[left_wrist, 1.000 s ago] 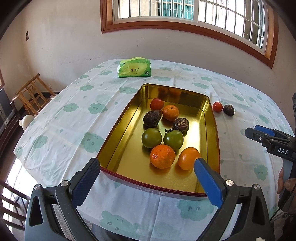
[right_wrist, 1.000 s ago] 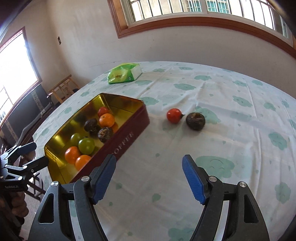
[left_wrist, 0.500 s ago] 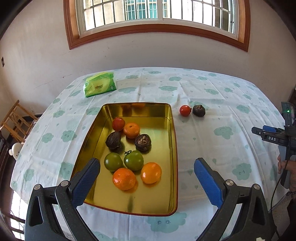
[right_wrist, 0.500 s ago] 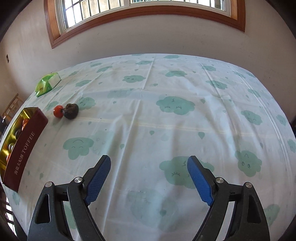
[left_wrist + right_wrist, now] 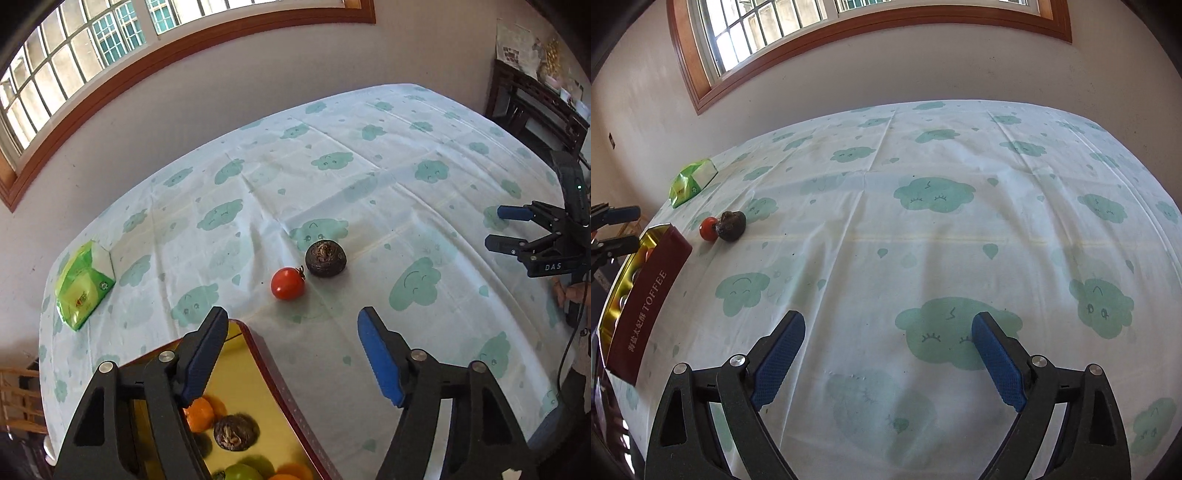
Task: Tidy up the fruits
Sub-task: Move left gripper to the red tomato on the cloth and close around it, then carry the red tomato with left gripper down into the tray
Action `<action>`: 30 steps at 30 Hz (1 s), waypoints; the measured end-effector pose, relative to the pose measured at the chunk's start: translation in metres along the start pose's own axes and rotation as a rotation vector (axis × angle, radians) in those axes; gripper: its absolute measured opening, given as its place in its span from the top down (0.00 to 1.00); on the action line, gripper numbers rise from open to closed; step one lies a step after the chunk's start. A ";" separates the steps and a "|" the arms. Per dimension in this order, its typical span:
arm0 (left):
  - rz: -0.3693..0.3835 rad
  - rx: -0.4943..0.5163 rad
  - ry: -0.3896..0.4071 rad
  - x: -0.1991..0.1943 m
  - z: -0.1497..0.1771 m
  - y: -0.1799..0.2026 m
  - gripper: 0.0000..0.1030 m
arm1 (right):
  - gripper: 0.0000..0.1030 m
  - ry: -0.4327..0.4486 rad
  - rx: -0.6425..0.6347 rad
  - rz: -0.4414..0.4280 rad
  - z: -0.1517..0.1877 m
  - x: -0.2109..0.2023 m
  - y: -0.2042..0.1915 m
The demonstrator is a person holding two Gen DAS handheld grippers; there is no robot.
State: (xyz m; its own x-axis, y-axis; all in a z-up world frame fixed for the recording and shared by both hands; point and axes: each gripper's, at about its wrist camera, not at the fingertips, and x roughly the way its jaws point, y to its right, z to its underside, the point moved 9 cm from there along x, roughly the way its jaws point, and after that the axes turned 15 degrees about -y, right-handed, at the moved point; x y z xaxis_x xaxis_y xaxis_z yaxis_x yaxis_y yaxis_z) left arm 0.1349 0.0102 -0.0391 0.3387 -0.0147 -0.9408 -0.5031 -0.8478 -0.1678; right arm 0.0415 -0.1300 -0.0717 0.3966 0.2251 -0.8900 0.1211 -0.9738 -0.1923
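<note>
A red tomato [image 5: 288, 283] and a dark wrinkled fruit [image 5: 325, 258] lie side by side on the cloud-print tablecloth, just beyond the gold toffee tin [image 5: 275, 384]. In the tin I see an orange [image 5: 199, 413], a dark fruit [image 5: 234, 432] and a green fruit [image 5: 242, 472]. My left gripper [image 5: 292, 314] hovers over the tin's far corner, just short of the tomato; its jaws are closing with nothing between them. My right gripper [image 5: 888, 317] hangs over bare cloth, jaws opening and empty. From there the tomato [image 5: 708, 229] and dark fruit [image 5: 732, 226] sit far left.
A green tissue pack [image 5: 83, 286] lies near the table's far left edge. The tin's red wall [image 5: 650, 291] reads TOFFEE. A dark cabinet [image 5: 535, 107] stands past the table at the right. A wooden chair [image 5: 18, 391] stands at the left.
My left gripper swung right from over the tin toward the tomato and dark fruit, and its jaws narrowed. My right gripper swung away from those fruits to bare cloth, its jaws widening.
</note>
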 end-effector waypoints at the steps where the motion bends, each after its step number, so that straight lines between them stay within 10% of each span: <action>1: 0.008 0.011 -0.014 0.008 -0.005 -0.001 0.38 | 0.11 0.002 0.001 -0.007 0.000 -0.001 0.000; 9: 0.037 0.043 -0.143 0.062 -0.028 -0.007 0.45 | 0.09 0.018 -0.009 -0.037 -0.001 -0.004 -0.004; 16: 0.068 0.039 -0.226 0.090 -0.028 -0.010 0.73 | 0.08 0.008 -0.015 -0.045 0.001 -0.003 -0.005; 30: 0.073 -0.285 -0.004 0.000 0.012 0.034 0.73 | 0.03 -0.020 -0.023 0.011 -0.001 0.005 -0.004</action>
State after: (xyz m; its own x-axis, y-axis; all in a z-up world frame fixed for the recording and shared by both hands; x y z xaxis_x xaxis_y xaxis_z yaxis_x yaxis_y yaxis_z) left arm 0.1085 -0.0123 -0.0481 0.3069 -0.0794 -0.9484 -0.2817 -0.9594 -0.0109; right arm 0.0438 -0.1249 -0.0745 0.3794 0.2135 -0.9003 0.1382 -0.9752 -0.1731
